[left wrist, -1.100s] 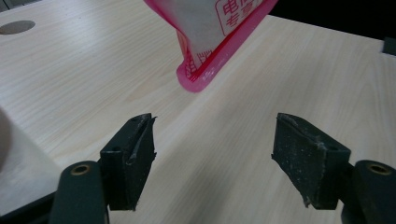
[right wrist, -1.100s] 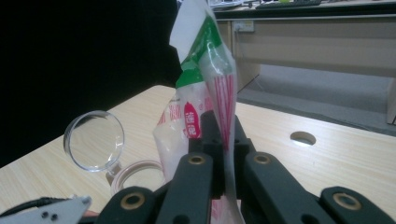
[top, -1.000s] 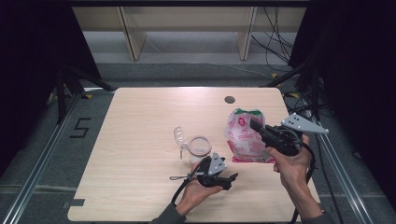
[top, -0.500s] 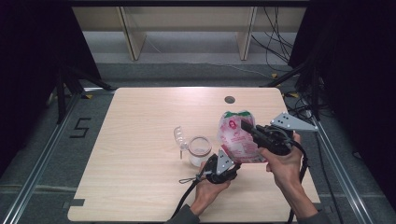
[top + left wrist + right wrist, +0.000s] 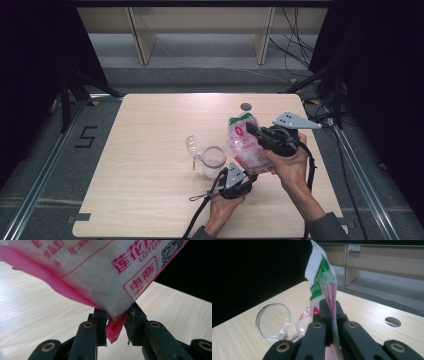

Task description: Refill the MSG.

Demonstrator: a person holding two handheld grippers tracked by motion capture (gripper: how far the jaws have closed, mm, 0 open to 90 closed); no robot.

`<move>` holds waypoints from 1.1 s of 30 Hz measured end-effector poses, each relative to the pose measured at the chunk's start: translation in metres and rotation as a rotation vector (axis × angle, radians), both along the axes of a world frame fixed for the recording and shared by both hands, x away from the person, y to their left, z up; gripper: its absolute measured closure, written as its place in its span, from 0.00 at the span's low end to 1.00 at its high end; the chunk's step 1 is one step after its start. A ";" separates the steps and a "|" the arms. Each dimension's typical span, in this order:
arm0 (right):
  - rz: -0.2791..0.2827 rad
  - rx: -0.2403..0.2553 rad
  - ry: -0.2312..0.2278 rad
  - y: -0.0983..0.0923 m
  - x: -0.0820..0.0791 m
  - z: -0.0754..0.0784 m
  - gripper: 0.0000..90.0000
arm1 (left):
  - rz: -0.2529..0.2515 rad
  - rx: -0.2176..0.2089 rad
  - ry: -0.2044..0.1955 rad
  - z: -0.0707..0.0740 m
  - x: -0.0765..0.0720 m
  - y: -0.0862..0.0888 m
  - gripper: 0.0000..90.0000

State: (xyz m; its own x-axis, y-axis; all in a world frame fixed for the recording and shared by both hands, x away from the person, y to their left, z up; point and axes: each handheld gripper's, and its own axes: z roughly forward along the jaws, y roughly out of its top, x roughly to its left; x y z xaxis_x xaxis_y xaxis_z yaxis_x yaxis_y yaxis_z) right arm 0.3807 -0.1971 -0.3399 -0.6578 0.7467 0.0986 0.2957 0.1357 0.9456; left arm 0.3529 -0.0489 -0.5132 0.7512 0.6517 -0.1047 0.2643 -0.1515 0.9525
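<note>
High view: beside the glass jar (image 5: 213,159), the right gripper (image 5: 254,132) clamps the bag (image 5: 245,145) top; the left gripper (image 5: 239,176), just closing, pinches its bottom corner.

A glossy plastic bag (image 5: 246,145) printed in pink and white holds pale grainy powder. The table (image 5: 150,150) is light matt wood-grain. The jar (image 5: 214,160) is clear, smooth plastic or glass.

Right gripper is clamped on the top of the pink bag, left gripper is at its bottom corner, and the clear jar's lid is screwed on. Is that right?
Not quite: the clear jar is open, with its lid flipped back beside the rim, as the high view shows. The rest holds: the right gripper is clamped on the top of the pink bag, and the left gripper is at its bottom corner.
</note>
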 end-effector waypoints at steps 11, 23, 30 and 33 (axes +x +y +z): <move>0.046 -0.067 -0.005 0.027 0.013 0.000 1.00 | 0.017 -0.074 0.014 -0.006 -0.001 0.007 0.81; 0.055 -0.082 0.014 0.040 0.018 0.004 1.00 | 0.010 -0.064 -0.006 0.002 -0.001 0.007 0.81; 0.035 -0.091 0.024 0.049 0.019 0.005 1.00 | -0.001 -0.071 -0.005 0.005 0.000 0.008 0.81; 0.044 -0.110 0.019 0.052 0.022 0.004 1.00 | 0.005 -0.074 0.002 0.005 0.001 0.008 0.81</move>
